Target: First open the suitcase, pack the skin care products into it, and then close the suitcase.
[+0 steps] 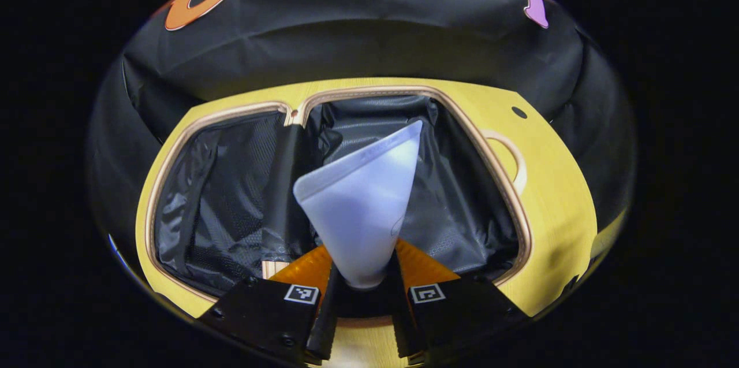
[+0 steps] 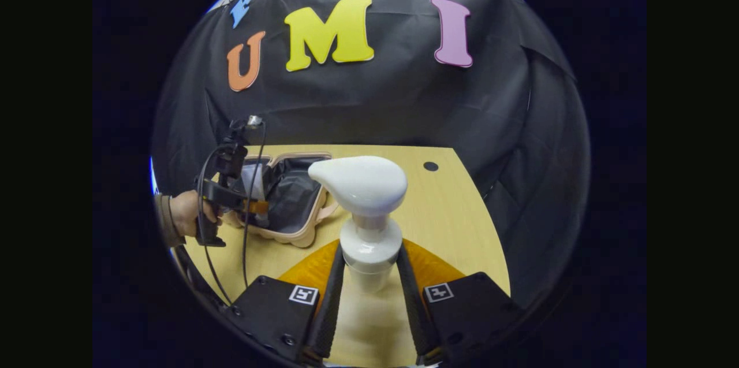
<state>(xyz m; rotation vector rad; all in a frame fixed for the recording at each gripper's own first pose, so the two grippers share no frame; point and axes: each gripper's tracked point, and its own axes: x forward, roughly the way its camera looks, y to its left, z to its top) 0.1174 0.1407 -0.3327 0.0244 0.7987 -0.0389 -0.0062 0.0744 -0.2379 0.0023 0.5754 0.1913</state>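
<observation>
We are holding tube [image 1: 364, 206] pinched in left tongs [image 1: 362, 281], long axis pointing straight over open suitcase [image 1: 519, 212]; right tongs [image 2: 369, 281] pinching pump bottle [image 2: 366, 212], farther off over worktop [image 2: 456, 223].

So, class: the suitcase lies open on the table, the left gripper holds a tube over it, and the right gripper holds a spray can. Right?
Not quite: in the right gripper view, the right gripper holds a pump bottle, not a spray can. The rest stands.

My pale wooden surface [image 2: 456, 223], a small dark round hole [image 2: 430, 166] near its far edge, the open suitcase [image 2: 291, 235] lying flat on it at my left
</observation>
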